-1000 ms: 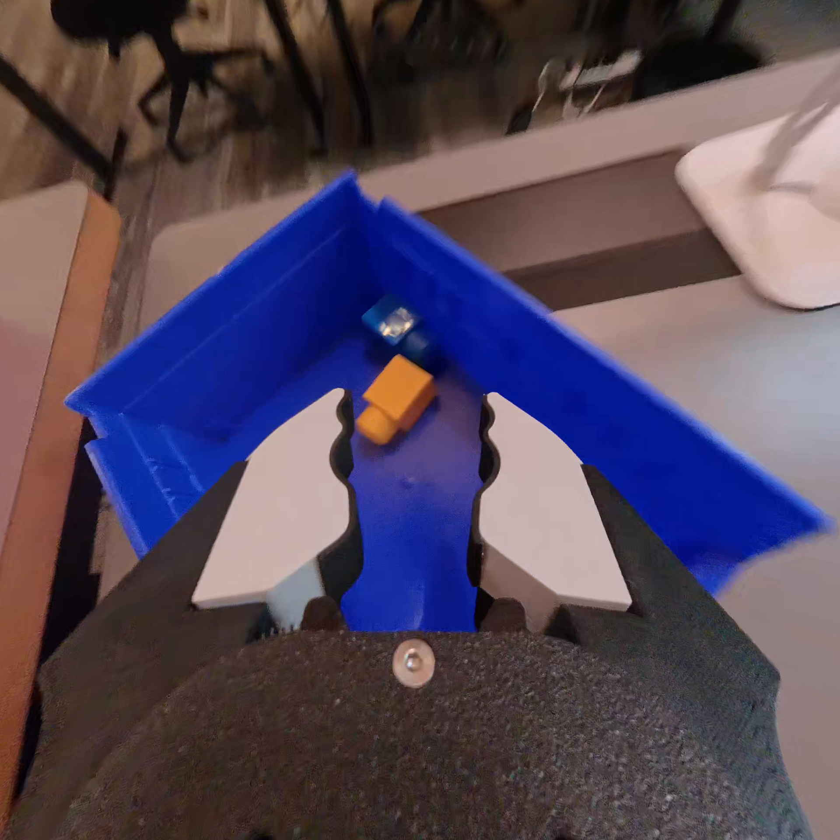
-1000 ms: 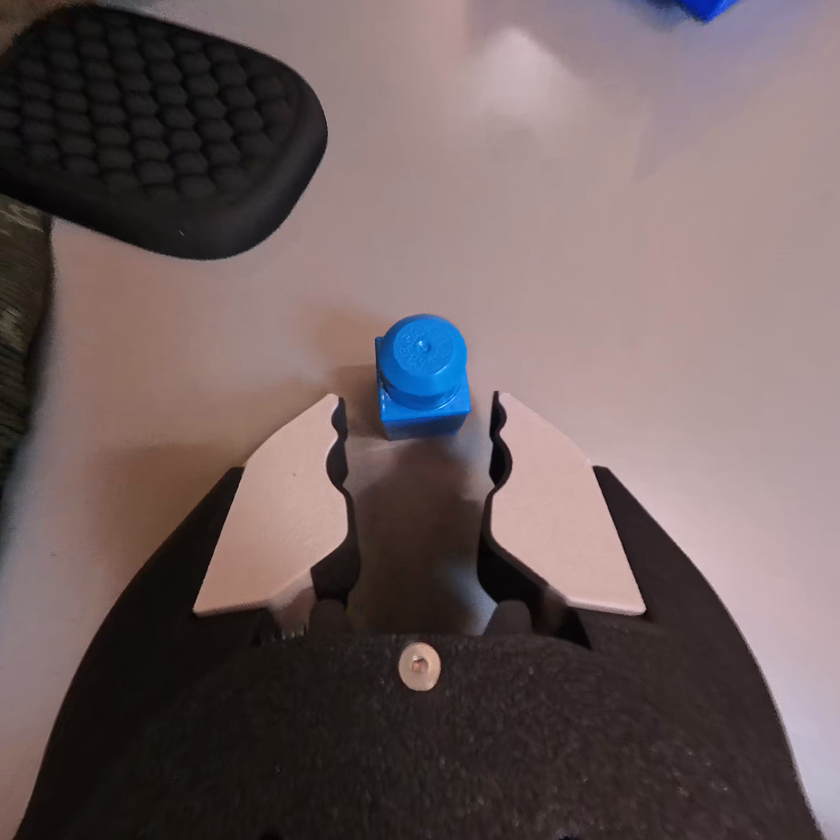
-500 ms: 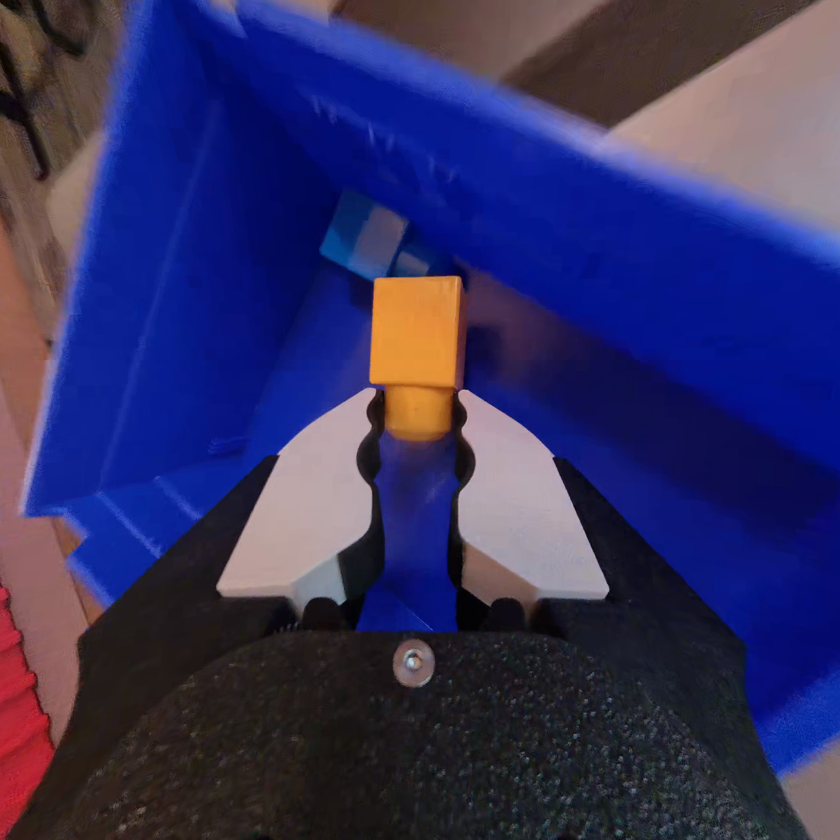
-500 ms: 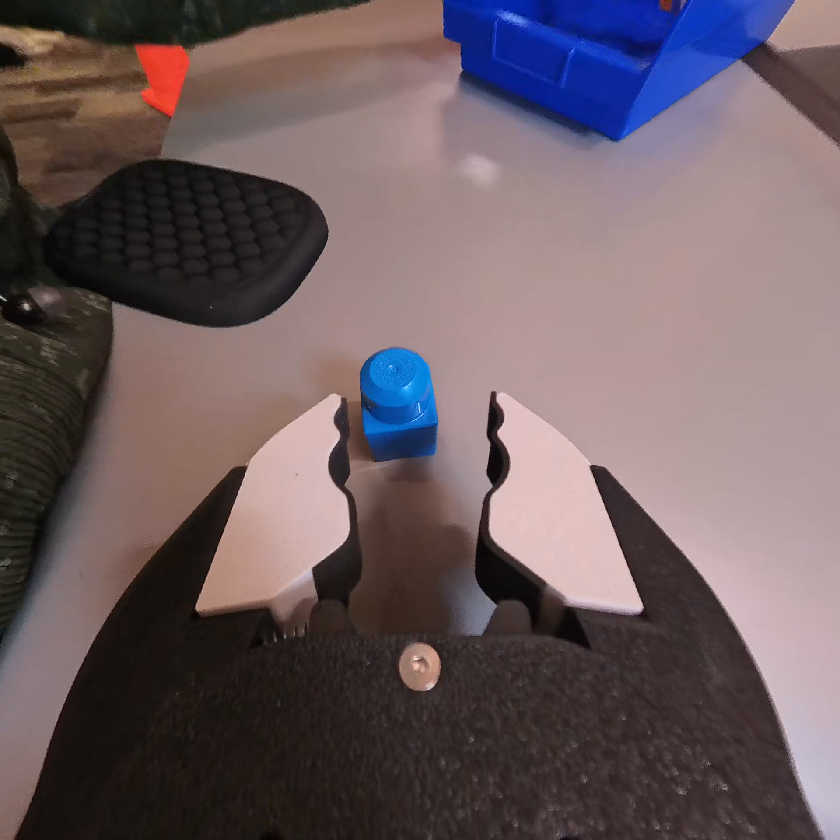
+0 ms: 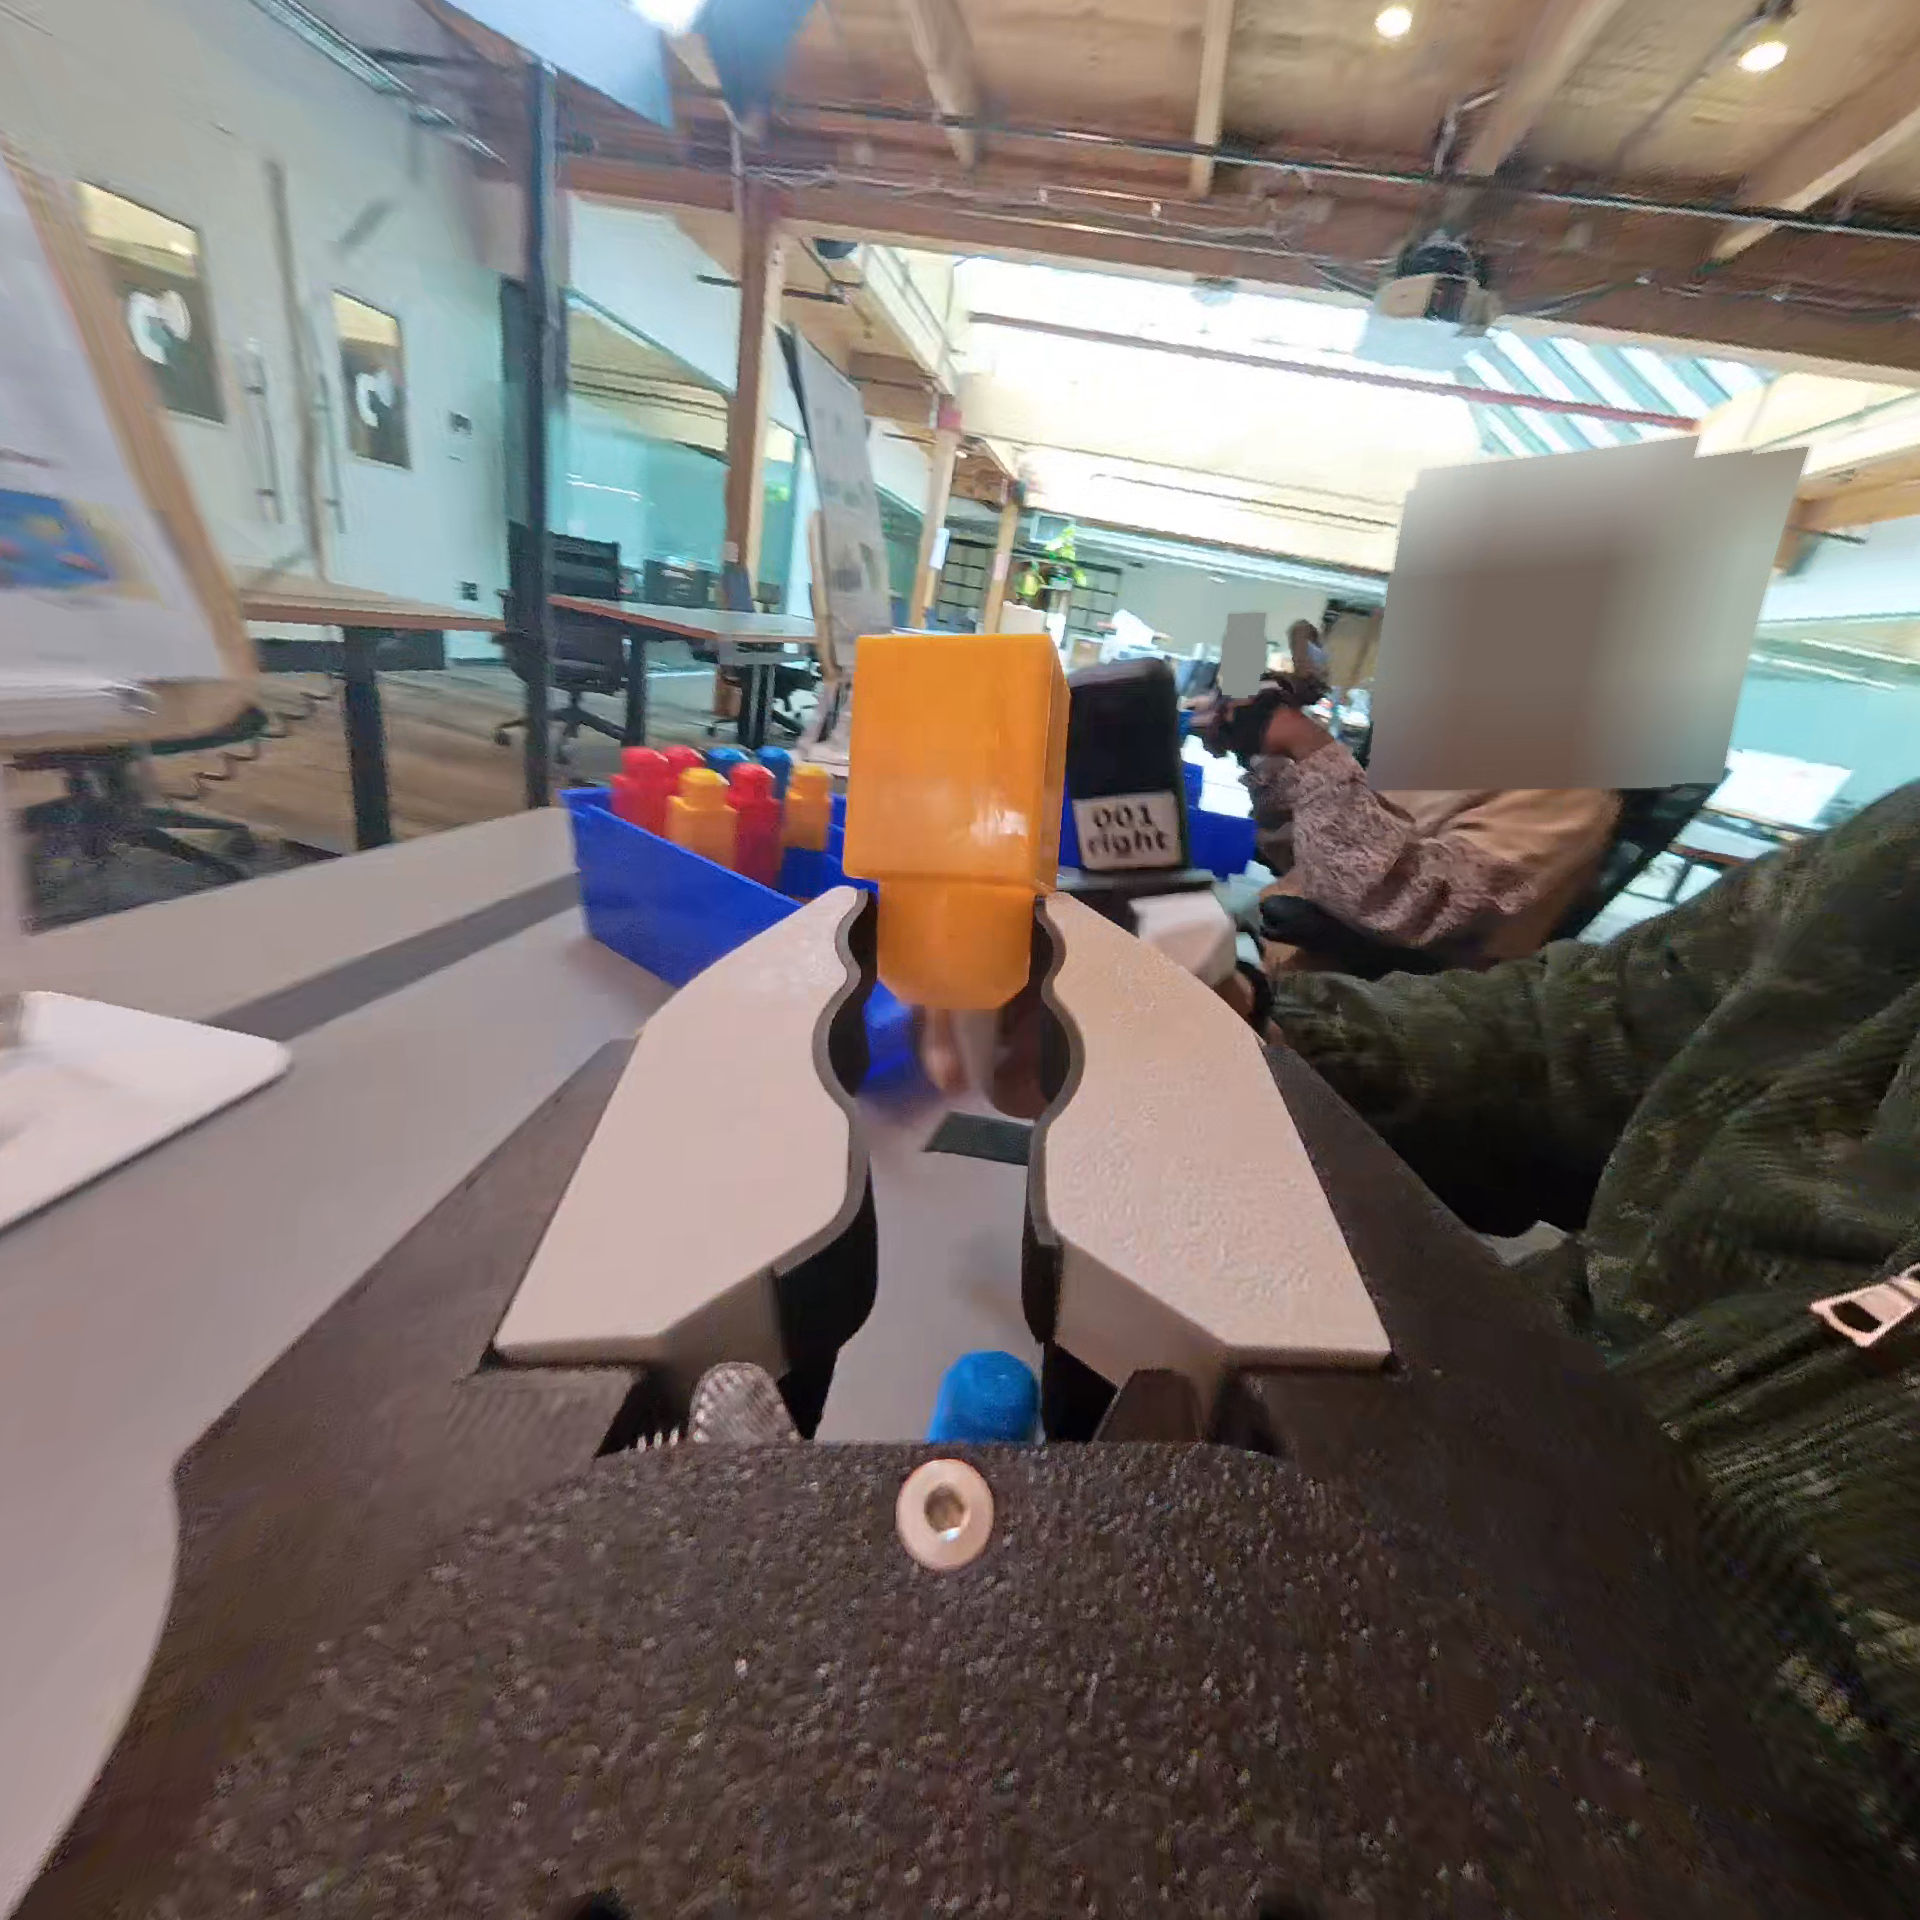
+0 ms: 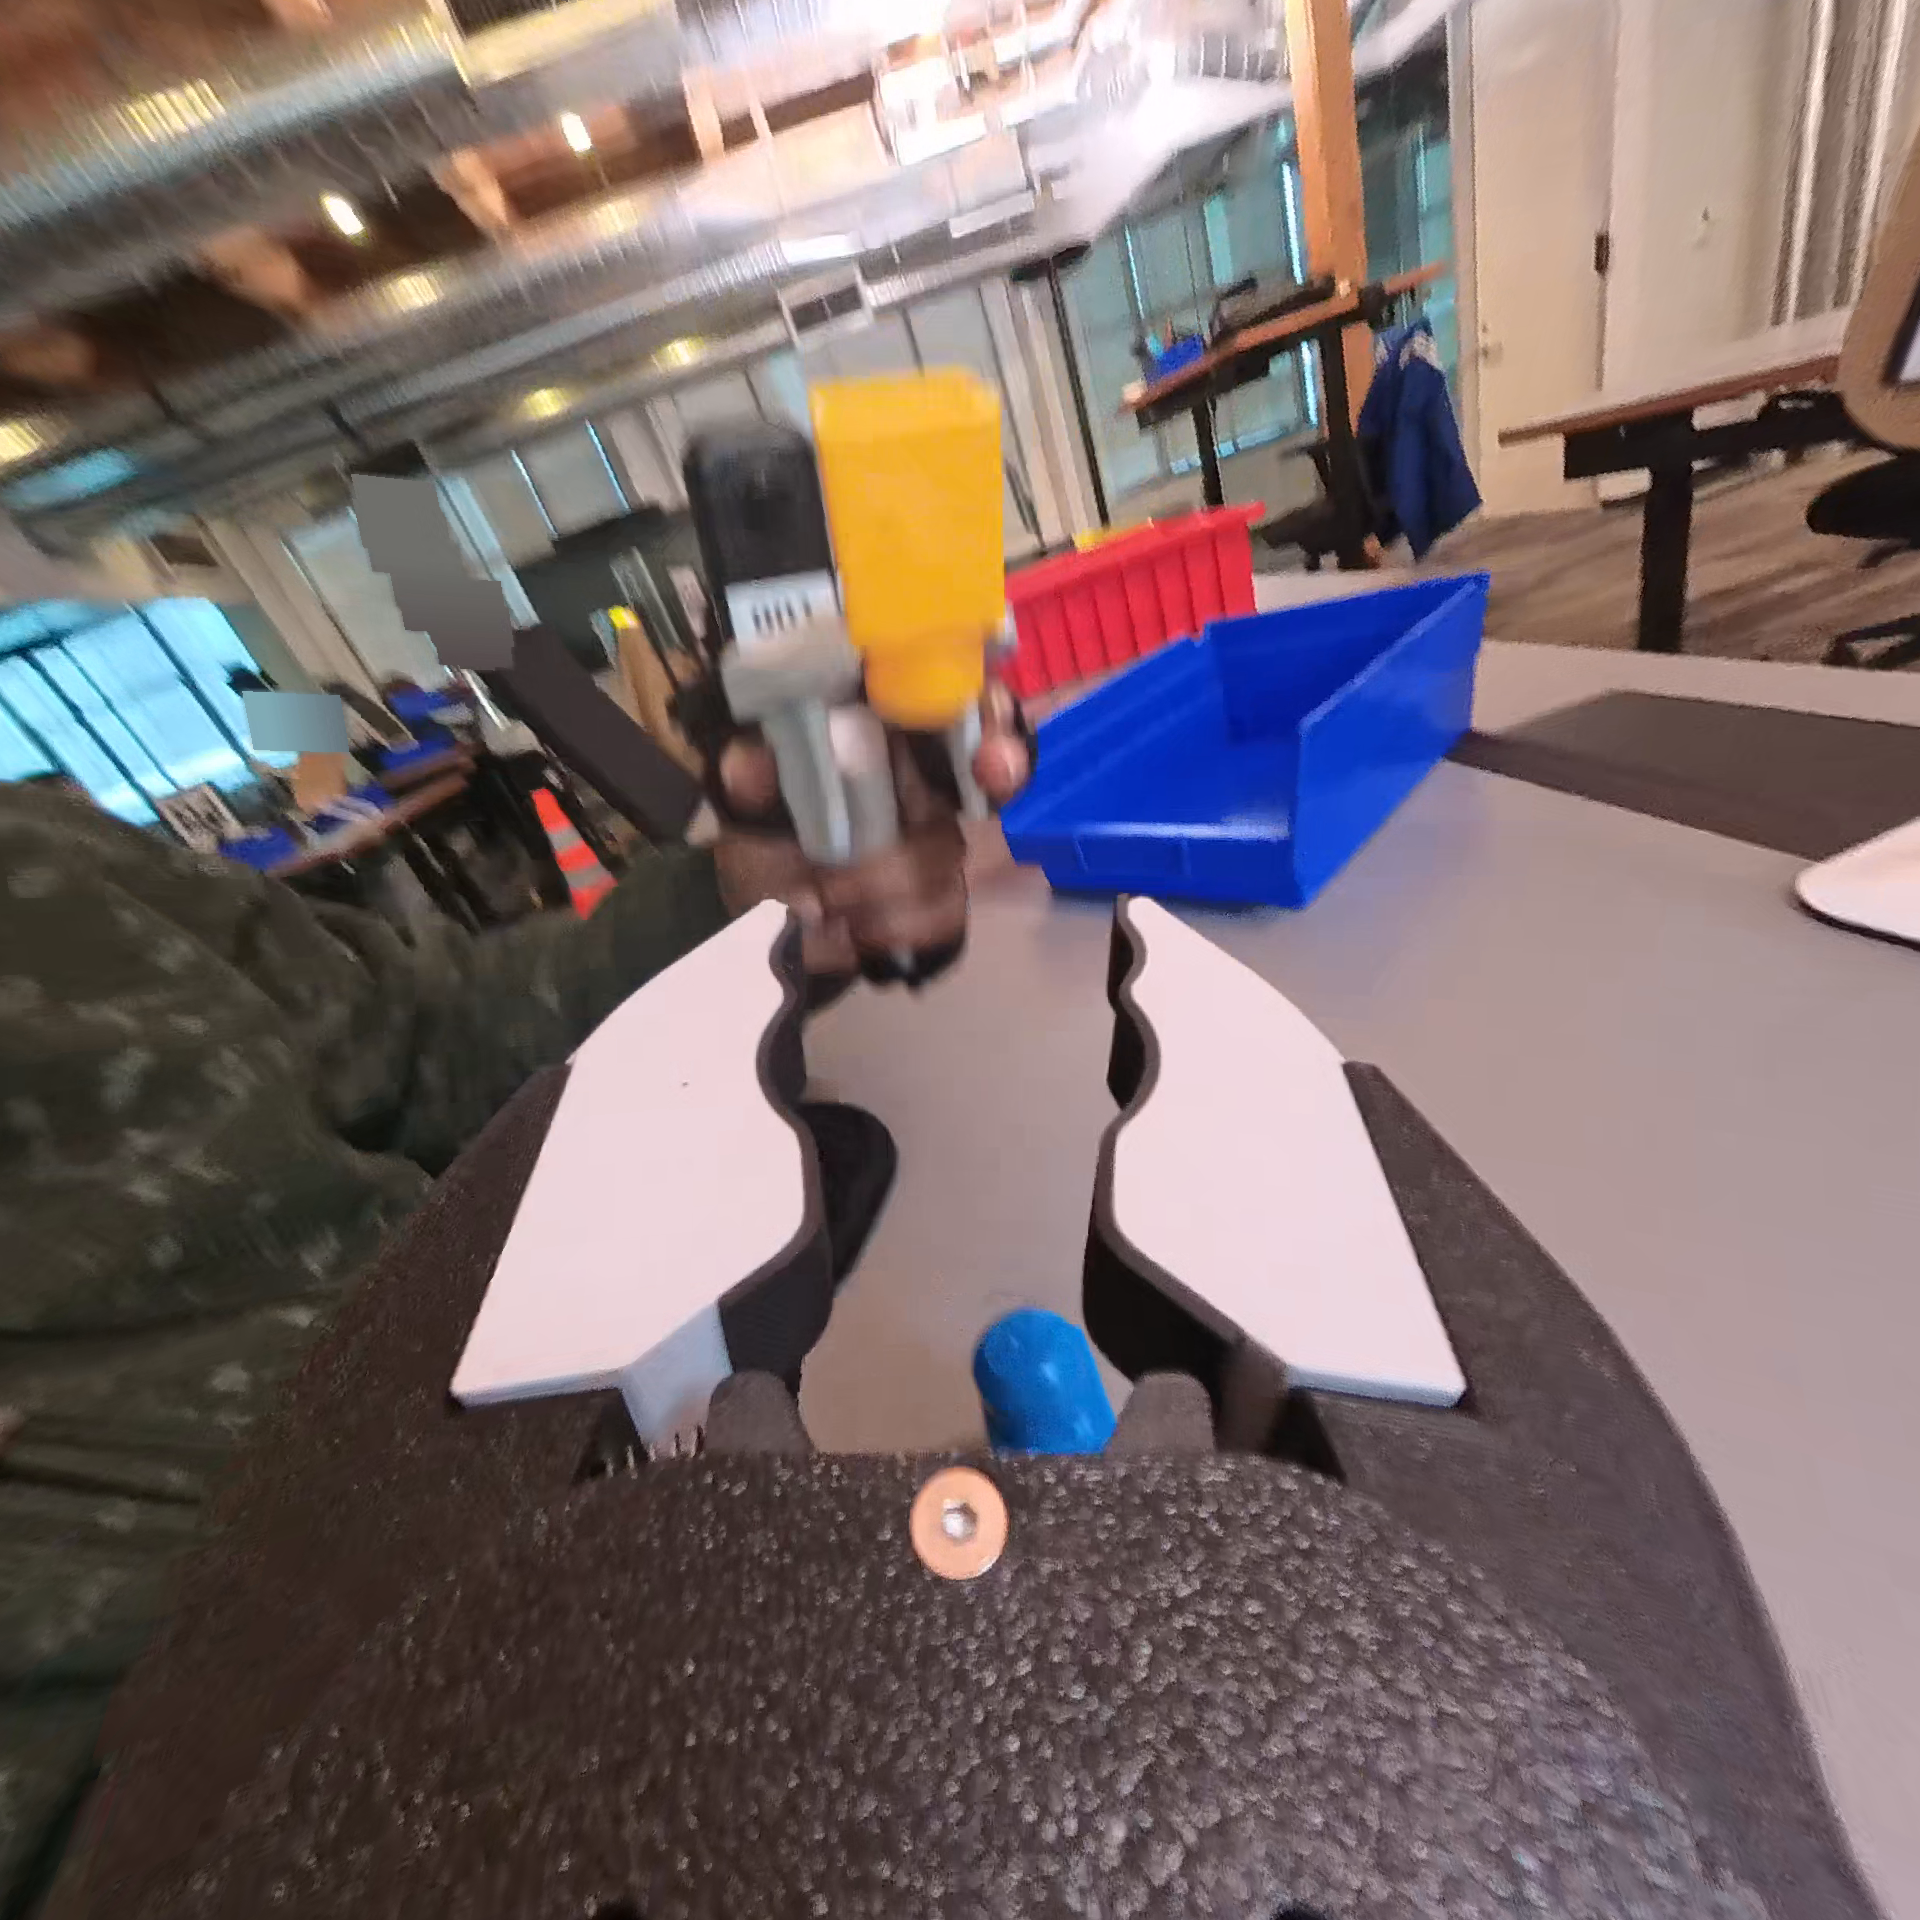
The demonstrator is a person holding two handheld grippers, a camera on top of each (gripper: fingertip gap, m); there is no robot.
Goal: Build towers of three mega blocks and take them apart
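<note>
Left wrist view: left hand-held gripper (image 5: 951, 961) is pinching the orange mega block (image 5: 956, 769) by its stud alone, risking slipping or pivoting. Right hand-held gripper (image 6: 951, 945) is hanging spread over the blue mega block (image 6: 1039, 1377) standing on the bench (image 6: 1455, 1039).

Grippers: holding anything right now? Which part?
Left gripper grips the orange block by its round stud, body pointing away from the gripper. Right gripper is open, holding nothing.

Grey desk (image 6: 1558, 1039) w/ blue bin (image 6: 1247, 769), blue block (image 6: 1039, 1382), white base (image 6: 1870, 883) at rt edge; 2nd bin (image 5: 665, 904) w/ blocks.
</note>
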